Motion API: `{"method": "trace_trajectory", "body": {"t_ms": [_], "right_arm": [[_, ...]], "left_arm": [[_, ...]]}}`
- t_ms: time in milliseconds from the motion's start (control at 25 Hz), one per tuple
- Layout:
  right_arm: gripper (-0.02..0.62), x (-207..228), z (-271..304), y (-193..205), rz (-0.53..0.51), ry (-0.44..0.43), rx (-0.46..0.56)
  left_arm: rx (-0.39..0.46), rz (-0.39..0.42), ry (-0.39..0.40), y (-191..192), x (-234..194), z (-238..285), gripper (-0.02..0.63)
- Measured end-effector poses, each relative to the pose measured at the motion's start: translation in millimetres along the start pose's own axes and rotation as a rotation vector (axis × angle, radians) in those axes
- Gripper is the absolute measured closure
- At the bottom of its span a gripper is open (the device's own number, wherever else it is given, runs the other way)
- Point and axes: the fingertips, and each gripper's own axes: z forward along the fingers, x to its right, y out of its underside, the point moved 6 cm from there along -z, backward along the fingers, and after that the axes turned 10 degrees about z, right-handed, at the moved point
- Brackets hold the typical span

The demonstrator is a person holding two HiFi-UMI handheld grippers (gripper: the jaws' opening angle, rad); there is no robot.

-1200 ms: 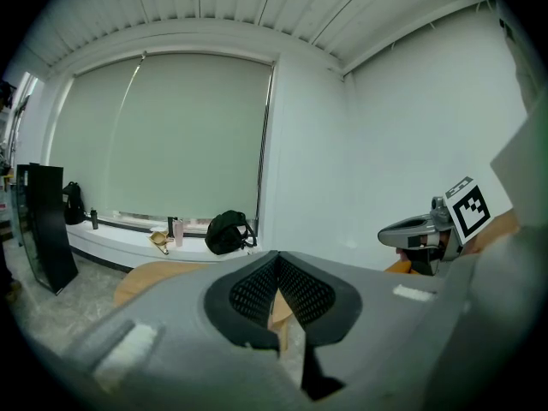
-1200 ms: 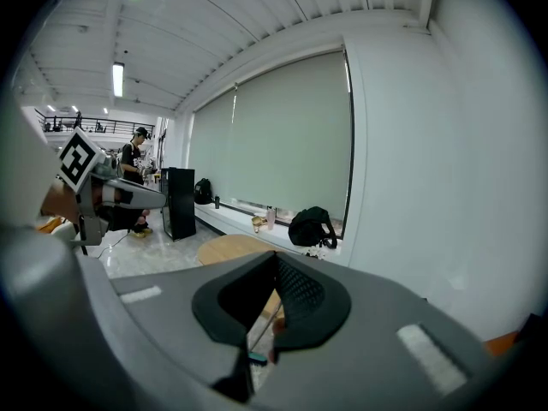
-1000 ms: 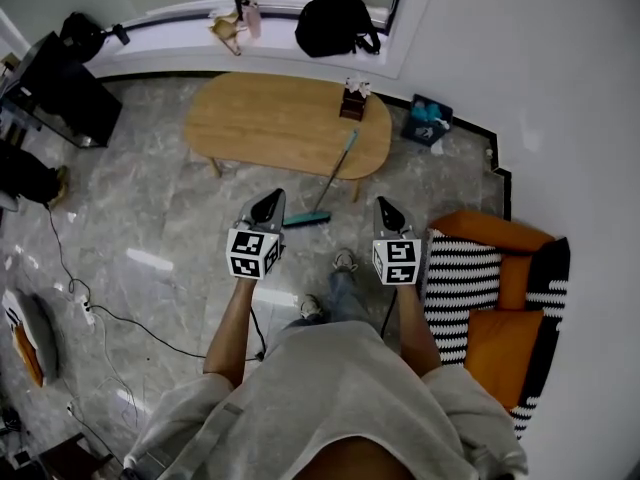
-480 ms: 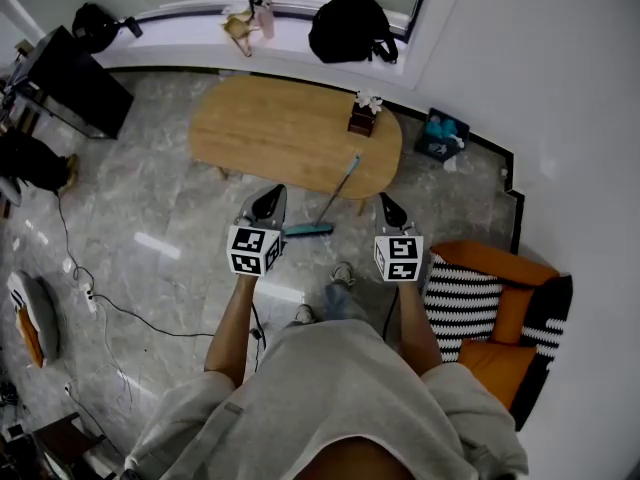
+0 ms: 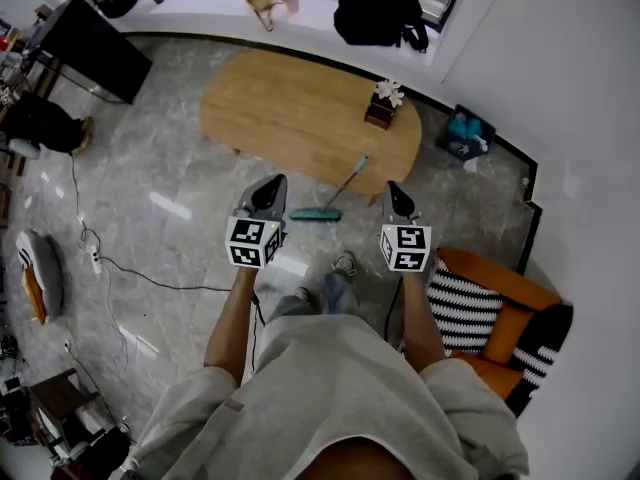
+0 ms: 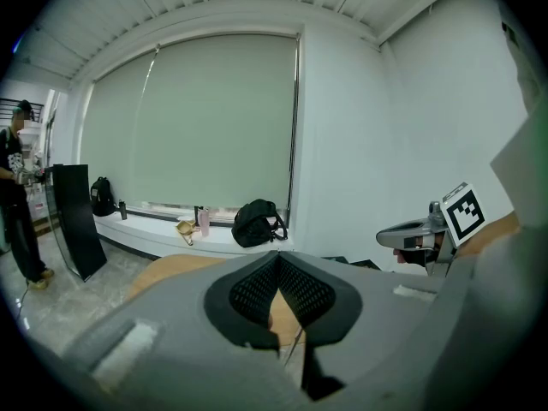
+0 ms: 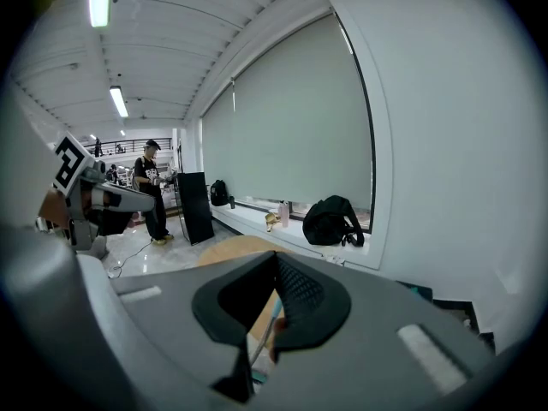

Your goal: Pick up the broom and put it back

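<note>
The broom (image 5: 330,200) has a teal head on the floor and a thin handle leaning against the rim of the oval wooden table (image 5: 290,108). It stands between and just ahead of my two grippers. My left gripper (image 5: 271,185) is shut and empty, left of the broom head. On the other side, near the handle, my right gripper (image 5: 394,189) is also shut and empty. A strip of the handle (image 6: 294,344) shows below the closed left gripper (image 6: 278,264) in the left gripper view. In the right gripper view the teal handle (image 7: 272,317) appears under the right gripper (image 7: 276,259).
A small brown box (image 5: 380,109) sits on the table's right end. An orange sofa with striped cushions (image 5: 478,298) is at my right. A black backpack (image 5: 380,12) lies on the window ledge. Cables (image 5: 140,280) cross the floor at left; a person (image 7: 154,187) stands by a black panel.
Both grippers have moved forward toward the table and broom, staying shut. The table and broom now sit closer, and the sofa has slid back to the right.
</note>
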Motion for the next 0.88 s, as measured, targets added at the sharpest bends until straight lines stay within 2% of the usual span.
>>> {"method": "trace_trajectory", "body": {"t_ms": [280,440,880], "right_arm": [[0.595,9,26,16,0.028,-0.023,-0.044],[0.595,9,38,25,0.038,-0.022,-0.066],[0.595,2,54,72,0.073,0.044,-0.154]], "left_arm": [[-0.057,-0.029,-0.020,21,-2,10,0.607],[-0.057,-0.038,-0.022,32,-10,20,0.609],[-0.098,-0.077,0.032,77,-28,41,0.608]]}}
